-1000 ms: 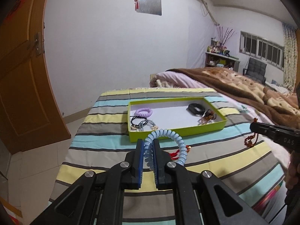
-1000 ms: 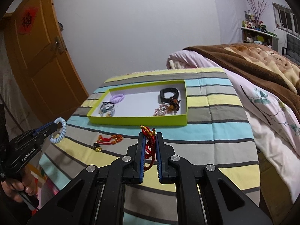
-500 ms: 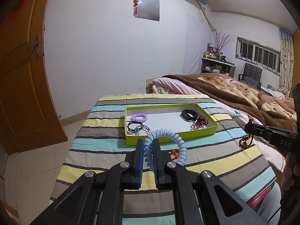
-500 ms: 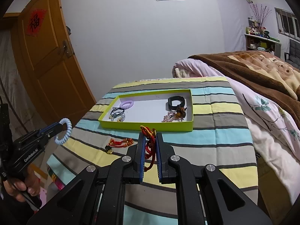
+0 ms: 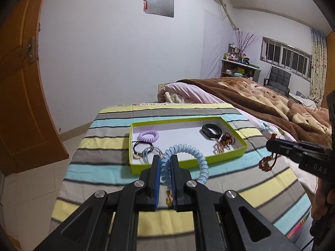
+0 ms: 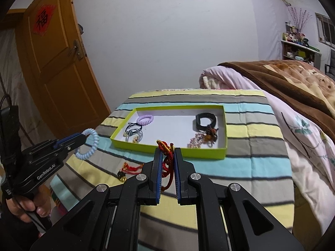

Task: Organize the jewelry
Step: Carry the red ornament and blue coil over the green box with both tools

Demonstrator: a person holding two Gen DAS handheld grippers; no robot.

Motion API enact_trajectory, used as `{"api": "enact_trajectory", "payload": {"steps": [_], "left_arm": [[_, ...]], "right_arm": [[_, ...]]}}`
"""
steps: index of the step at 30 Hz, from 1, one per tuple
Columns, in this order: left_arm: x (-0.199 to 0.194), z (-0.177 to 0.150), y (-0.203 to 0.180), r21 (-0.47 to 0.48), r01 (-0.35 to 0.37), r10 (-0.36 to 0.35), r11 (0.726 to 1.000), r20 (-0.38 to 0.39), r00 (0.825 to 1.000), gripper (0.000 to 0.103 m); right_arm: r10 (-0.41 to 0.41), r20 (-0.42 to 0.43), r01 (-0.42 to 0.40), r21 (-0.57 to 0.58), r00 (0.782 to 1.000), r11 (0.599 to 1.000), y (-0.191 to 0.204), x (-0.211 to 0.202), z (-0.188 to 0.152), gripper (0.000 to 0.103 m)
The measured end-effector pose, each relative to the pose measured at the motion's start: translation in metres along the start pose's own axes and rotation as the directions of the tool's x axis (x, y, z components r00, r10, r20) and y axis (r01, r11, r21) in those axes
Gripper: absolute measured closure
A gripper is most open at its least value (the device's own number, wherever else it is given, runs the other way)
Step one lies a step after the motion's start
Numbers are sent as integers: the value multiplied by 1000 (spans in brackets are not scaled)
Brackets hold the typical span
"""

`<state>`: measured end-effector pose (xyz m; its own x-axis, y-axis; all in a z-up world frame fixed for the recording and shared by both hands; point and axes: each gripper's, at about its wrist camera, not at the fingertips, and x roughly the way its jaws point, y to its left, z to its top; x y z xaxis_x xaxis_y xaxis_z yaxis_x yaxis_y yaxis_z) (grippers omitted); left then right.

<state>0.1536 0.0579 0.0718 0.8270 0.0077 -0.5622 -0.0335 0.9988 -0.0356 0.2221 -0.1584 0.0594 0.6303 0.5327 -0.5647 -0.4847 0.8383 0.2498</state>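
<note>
My left gripper (image 5: 165, 160) is shut on a light blue spiral hair tie (image 5: 194, 152) and holds it above the striped cloth, just short of the green tray (image 5: 188, 164). It also shows in the right wrist view (image 6: 88, 144). My right gripper (image 6: 167, 152) is shut on a red cord bracelet (image 6: 166, 161), in front of the tray's near wall (image 6: 201, 153). The tray holds a purple spiral tie (image 5: 148, 135), black hair ties (image 5: 142, 149), a black band (image 5: 211, 130) and beaded bracelets (image 5: 224, 142). Another red cord bracelet (image 6: 129, 168) lies on the cloth.
The striped cloth (image 6: 261, 163) covers a table that drops off at left toward a tiled floor (image 5: 31, 179) and an orange door (image 6: 56, 67). A bed with a brown blanket (image 5: 261, 96) lies to the right.
Both grippers have risen a little and drawn closer toward the tray, each still holding its piece. The objects in the tray have not moved.
</note>
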Motion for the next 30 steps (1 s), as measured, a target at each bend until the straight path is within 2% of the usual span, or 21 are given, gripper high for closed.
{"api": "enact_trajectory", "payload": {"steps": [12, 18, 22, 30], "left_arm": [[89, 42, 7, 32, 3, 0, 999, -64, 998, 94], [131, 51, 13, 35, -6, 10, 999, -107, 994, 94], [162, 57, 18, 25, -12, 15, 1000, -150, 989, 94], [205, 57, 21, 22, -11, 15, 1000, -223, 975, 94]], "right_arm": [[13, -65, -15, -36, 998, 999, -7, 74, 38, 93], [-5, -109, -2, -64, 994, 998, -14, 116, 56, 93], [15, -143, -20, -33, 990, 999, -24, 141, 64, 93], [-6, -209, 3, -14, 978, 1000, -37, 187, 74, 93]]}}
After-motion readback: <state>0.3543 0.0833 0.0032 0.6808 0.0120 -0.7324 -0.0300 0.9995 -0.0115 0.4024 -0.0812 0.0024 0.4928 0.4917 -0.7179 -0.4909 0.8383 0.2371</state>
